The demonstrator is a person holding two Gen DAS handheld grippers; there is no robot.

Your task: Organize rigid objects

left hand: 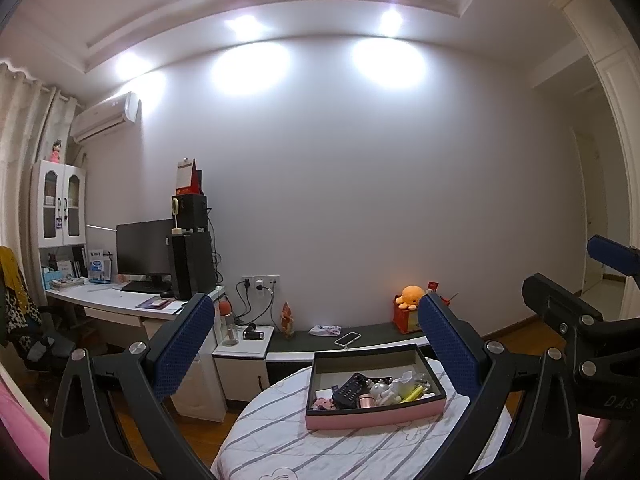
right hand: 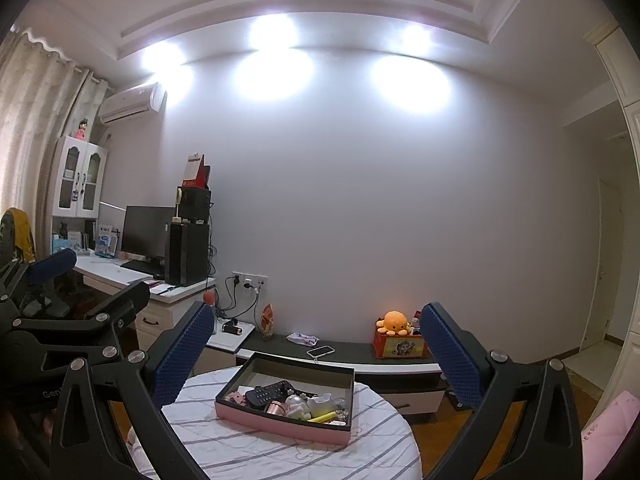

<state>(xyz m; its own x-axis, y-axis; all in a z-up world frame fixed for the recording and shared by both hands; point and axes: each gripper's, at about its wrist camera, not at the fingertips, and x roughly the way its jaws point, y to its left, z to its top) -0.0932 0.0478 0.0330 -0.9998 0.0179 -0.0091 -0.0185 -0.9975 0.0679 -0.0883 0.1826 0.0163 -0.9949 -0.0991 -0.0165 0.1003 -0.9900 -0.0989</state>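
A pink-sided box [left hand: 374,416] [right hand: 280,420] with a dark rim sits on a round table under a striped white cloth [left hand: 320,448] [right hand: 280,452]. Inside it lie a black remote [left hand: 349,390] [right hand: 267,393], a copper-pink cap [left hand: 365,401] [right hand: 275,407], a white figurine [left hand: 383,392] [right hand: 299,405] and a yellow marker [left hand: 412,393] [right hand: 322,416]. My left gripper [left hand: 316,344] hangs open above and before the box, empty. My right gripper [right hand: 318,350] is open too, holding nothing. Each gripper shows at the edge of the other's view.
Behind the table runs a low dark-topped cabinet [left hand: 380,334] [right hand: 352,350] with a phone [left hand: 347,339] [right hand: 320,351] and a red box bearing an orange plush octopus [left hand: 412,296] [right hand: 394,322]. A desk with monitor [left hand: 144,248] stands left; pink bedding [right hand: 608,428] lies right.
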